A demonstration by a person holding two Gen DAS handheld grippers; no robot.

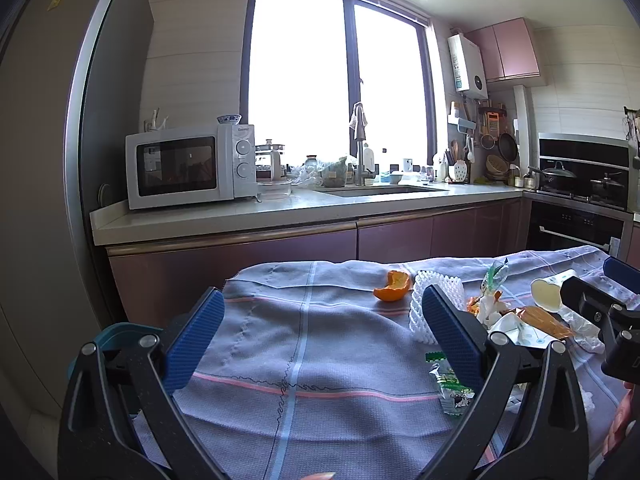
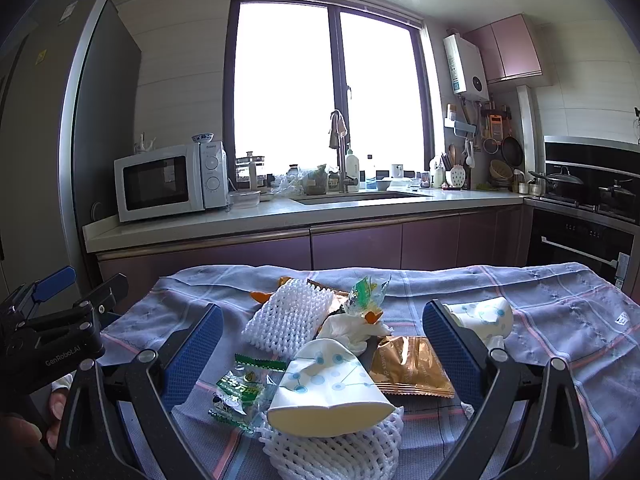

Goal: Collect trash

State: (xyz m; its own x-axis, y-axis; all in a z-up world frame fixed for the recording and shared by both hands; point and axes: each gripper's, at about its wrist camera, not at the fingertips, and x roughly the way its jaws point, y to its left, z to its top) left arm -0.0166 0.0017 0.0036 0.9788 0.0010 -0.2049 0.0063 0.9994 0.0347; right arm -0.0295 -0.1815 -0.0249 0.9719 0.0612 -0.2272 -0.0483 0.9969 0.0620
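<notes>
Kitchen table's blue checked cloth (image 2: 540,312) holds the trash; both my grippers (image 1: 324,336) (image 2: 323,350) spread empty, so I'd pinch the light, crushable white paper cup (image 2: 328,392) across its flattened rim.

In the left wrist view, the right finger of the left tongs (image 1: 322,336) is covering part of the white foam net (image 1: 424,300), and the green wrapper (image 1: 450,384) is disappearing behind its arm. The right tongs (image 1: 588,300) are running off the frame edge. In the right wrist view, the orange peel (image 2: 260,296) is hiding behind another foam net (image 2: 290,316); print on the brown packet (image 2: 408,364) is staying too blurred to read.
</notes>
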